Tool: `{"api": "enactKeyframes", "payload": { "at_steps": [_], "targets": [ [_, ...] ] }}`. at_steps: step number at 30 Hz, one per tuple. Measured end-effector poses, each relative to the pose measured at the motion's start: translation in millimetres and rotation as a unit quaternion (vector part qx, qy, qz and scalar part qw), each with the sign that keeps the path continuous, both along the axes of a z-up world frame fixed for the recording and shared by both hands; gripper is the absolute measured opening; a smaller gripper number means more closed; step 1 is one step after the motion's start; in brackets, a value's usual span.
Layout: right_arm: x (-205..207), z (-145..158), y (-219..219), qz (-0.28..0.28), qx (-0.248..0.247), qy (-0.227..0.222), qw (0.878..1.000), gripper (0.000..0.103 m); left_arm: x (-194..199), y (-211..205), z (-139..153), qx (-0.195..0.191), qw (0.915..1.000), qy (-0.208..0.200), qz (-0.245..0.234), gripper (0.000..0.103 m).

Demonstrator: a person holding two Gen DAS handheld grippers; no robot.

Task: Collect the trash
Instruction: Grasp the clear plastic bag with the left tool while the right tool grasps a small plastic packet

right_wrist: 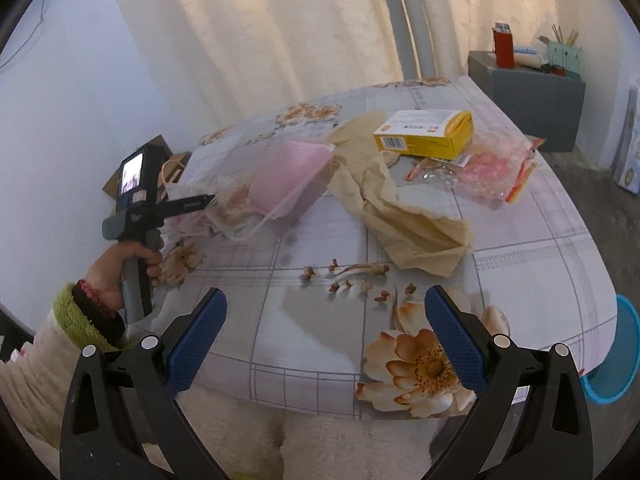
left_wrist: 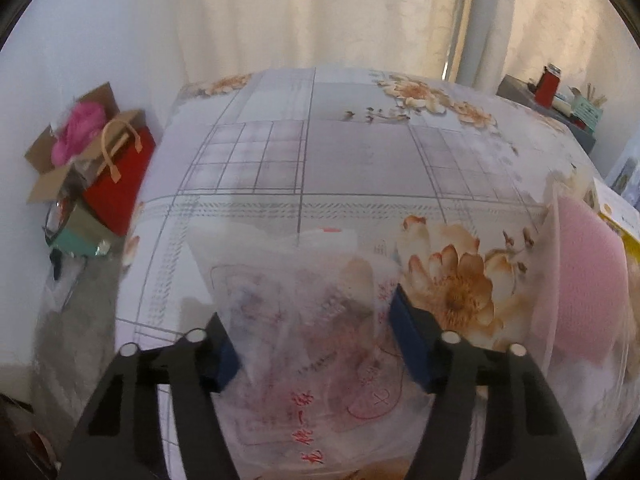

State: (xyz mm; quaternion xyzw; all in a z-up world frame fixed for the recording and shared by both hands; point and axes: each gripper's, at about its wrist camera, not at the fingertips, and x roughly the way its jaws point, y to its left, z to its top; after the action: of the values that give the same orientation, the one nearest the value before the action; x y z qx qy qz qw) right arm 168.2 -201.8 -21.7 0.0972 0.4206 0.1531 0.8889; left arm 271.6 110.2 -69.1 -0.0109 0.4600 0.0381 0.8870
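The left gripper has its blue pads on either side of a thin white plastic bag with red print, and the film bunches against both pads, so it reads as pinching the bag; the bag lies on the floral tablecloth. Just beside the bag sits a clear plastic tray holding something pink. The right gripper hangs with its jaws spread wide and nothing between them, over the near edge of the cloth.

Beyond the tray lie crumpled tan paper, a yellow carton and a clear zip bag with pink contents, all loose on the cloth. By the look of it, collection has barely begun: one bag is gripped and every other piece waits. A blue bin rim shows past the table's right edge.
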Motion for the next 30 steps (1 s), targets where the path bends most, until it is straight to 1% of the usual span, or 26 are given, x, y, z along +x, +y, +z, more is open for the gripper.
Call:
{"api": "enactKeyframes", "payload": {
  "at_steps": [1, 3, 6, 9, 16, 18, 22, 25, 27, 30],
  "targets": [
    [0, 0, -1, -0.001, 0.002, 0.000, 1.000, 0.095, -1, 1, 1, 0.000, 1.0000, -0.001, -0.001, 0.055],
    [-2, 1, -2, -0.002, 0.004, -0.001, 1.000, 0.095, -7, 4, 1, 0.001, 1.0000, -0.002, -0.005, 0.046],
    [-5, 3, -4, -0.003, 0.005, -0.003, 1.000, 0.095, -18, 7, 2, 0.002, 0.9999, -0.004, -0.010, 0.041],
    [-9, 5, -6, -0.006, 0.006, -0.005, 1.000, 0.095, -31, 10, 2, -0.002, 0.9999, -0.004, -0.014, 0.039],
    [-13, 7, -10, -0.010, 0.028, 0.002, 1.000, 0.095, -70, 11, 2, -0.028, 0.9993, -0.017, -0.016, 0.038],
    [-13, 9, -9, -0.009, 0.032, 0.001, 0.999, 0.095, -81, 9, 2, -0.027, 0.9992, -0.021, -0.019, 0.038],
    [-8, 14, -9, -0.014, 0.017, -0.005, 1.000, 0.095, -98, 3, 1, -0.031, 0.9987, -0.028, -0.029, 0.038],
    [1, 24, -20, -0.034, 0.001, -0.022, 0.999, 0.095, -105, 3, 1, -0.037, 0.9983, -0.032, -0.031, 0.038],
    [10, 29, -39, -0.057, 0.019, -0.029, 0.998, 0.095, -107, 3, 1, -0.040, 0.9980, -0.035, -0.032, 0.038],
    [23, 30, -70, -0.091, 0.061, -0.021, 0.994, 0.091, -109, 3, 0, -0.042, 0.9978, -0.038, -0.034, 0.038]
  ]
}}
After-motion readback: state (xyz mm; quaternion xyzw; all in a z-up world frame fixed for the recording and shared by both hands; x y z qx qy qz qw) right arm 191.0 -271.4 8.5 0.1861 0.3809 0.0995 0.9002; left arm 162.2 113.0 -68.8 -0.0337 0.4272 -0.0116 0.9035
